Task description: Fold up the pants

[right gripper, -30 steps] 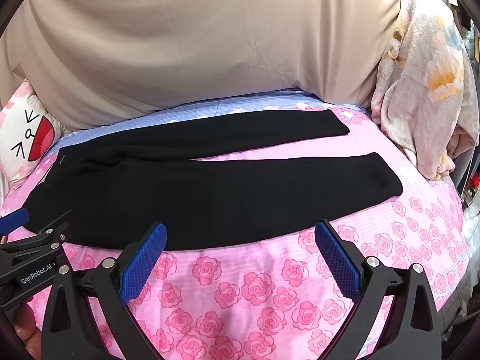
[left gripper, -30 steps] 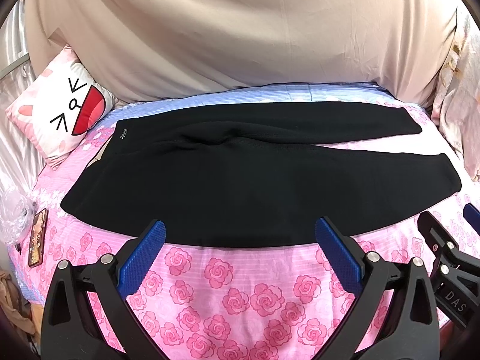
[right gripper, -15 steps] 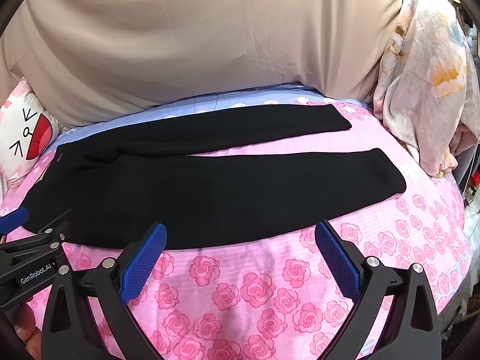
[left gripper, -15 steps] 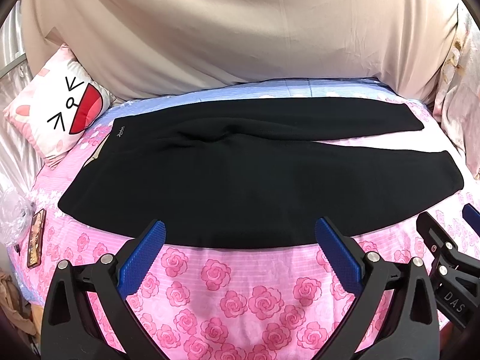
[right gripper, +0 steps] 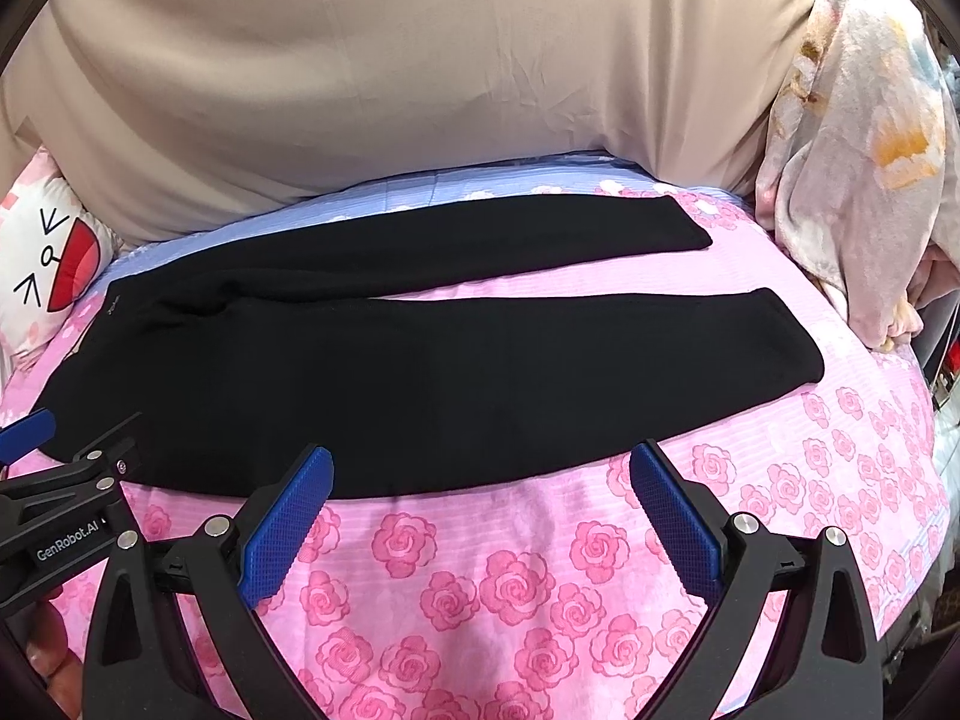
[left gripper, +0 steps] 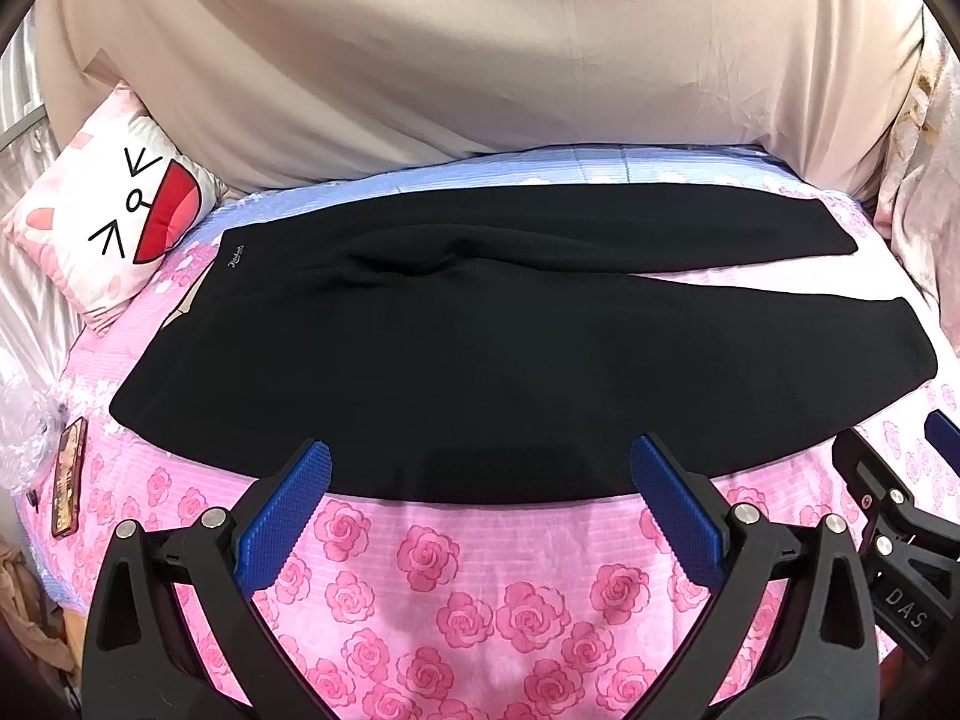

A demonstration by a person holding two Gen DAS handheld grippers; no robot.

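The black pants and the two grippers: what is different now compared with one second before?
Both grippers have eased slightly forward toward the black pants: the near edge of the fabric sits a little closer to the left gripper and the right gripper. Nothing was grasped or released. Both stay open and empty, and the pants remain flat and unfolded on the rose-patterned sheet.

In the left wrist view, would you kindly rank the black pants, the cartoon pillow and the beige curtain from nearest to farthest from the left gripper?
1. The black pants: spread flat on the bed, just ahead of the open left gripper.
2. The cartoon pillow: far left, beside the waistband end.
3. The beige curtain: behind the bed, across the back.
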